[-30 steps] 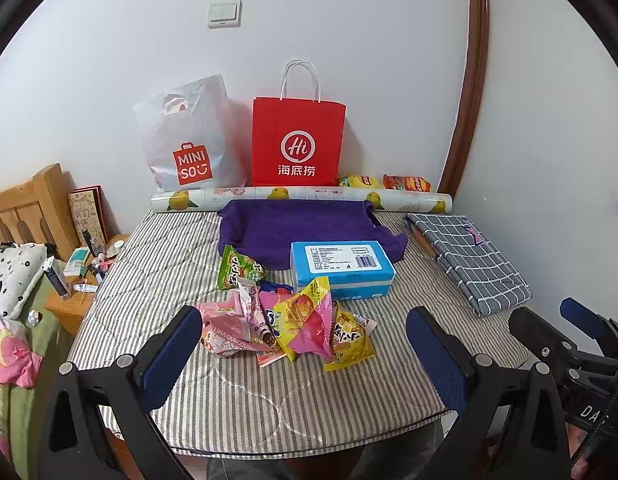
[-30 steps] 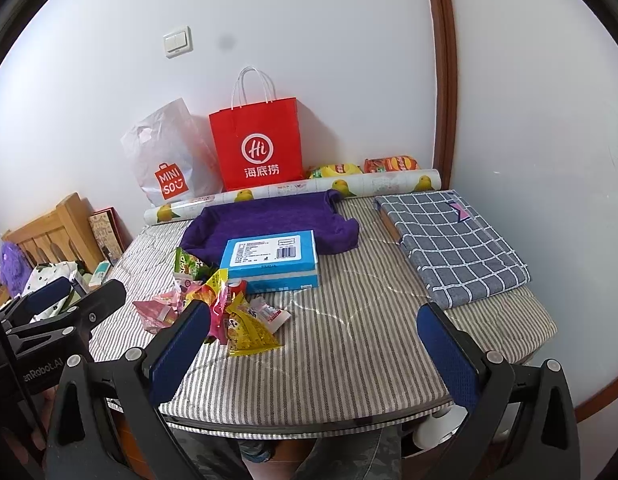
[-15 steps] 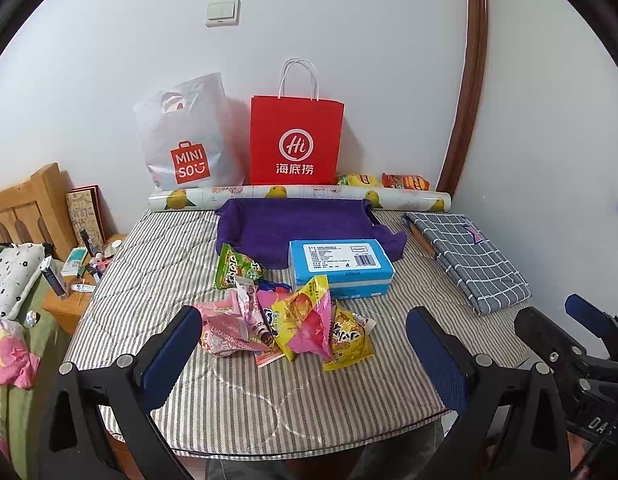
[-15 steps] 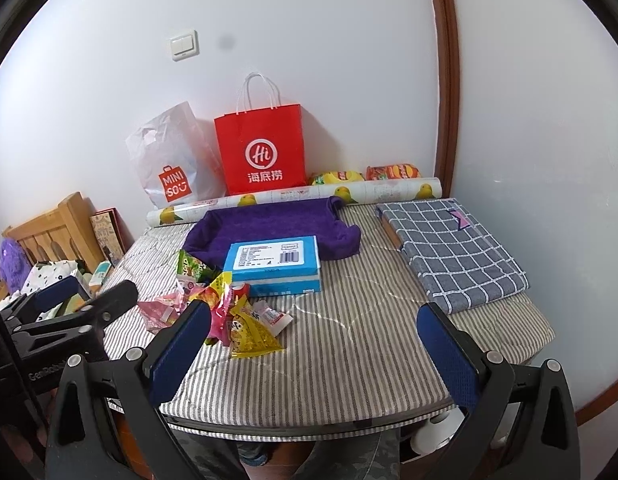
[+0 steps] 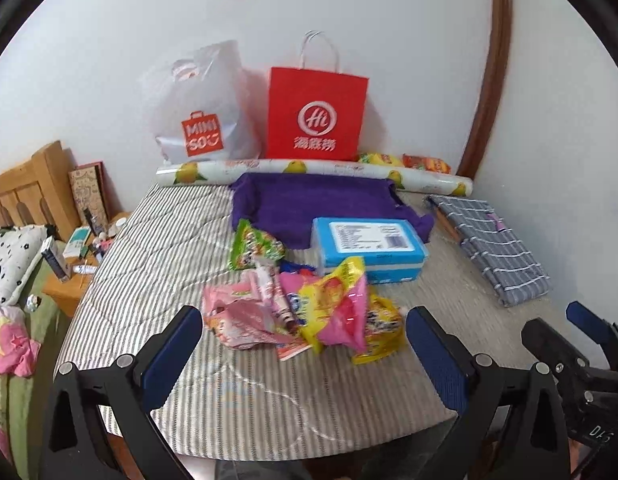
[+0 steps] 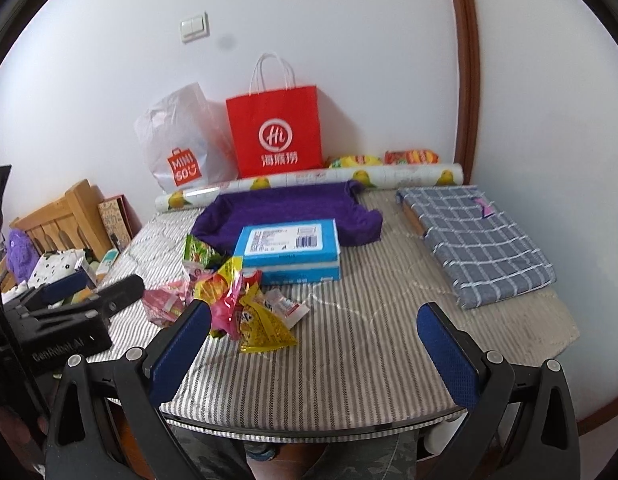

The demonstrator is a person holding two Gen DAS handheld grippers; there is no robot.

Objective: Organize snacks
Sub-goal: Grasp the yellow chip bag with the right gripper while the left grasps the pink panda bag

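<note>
Snacks (image 5: 305,312) lie in a loose heap at the centre of your left wrist view, on the striped tablecloth (image 5: 157,256), with nothing gripping them. At the far left of that frame you see a wooden headboard (image 5: 25,188) and a cluttered bedside stand (image 5: 75,280). Moving right, your left gripper (image 5: 303,354) fills the lower part of the frame, its blue-padded fingers spread wide and holding nothing, hovering low in front of the heap. The pile has pink wrappers on its left, a green packet (image 5: 255,248) at its upper edge, and yellow packets on its right. Just behind and right of it sits a blue box (image 5: 367,248), resting partly on a purple cloth (image 5: 317,204). Along the wall at the top stand a white Miniso bag (image 5: 201,120) and a red paper bag (image 5: 317,114), with a lemon-print roll (image 5: 309,170) lying in front of them. A folded checked cloth (image 5: 489,240) lies at the right edge of the table. Your right gripper (image 6: 313,354), at the lower right corner in the left view, shows in its own camera as released too, fingers wide apart over bare tablecloth, with the snack heap at its left finger (image 6: 181,352)
</note>
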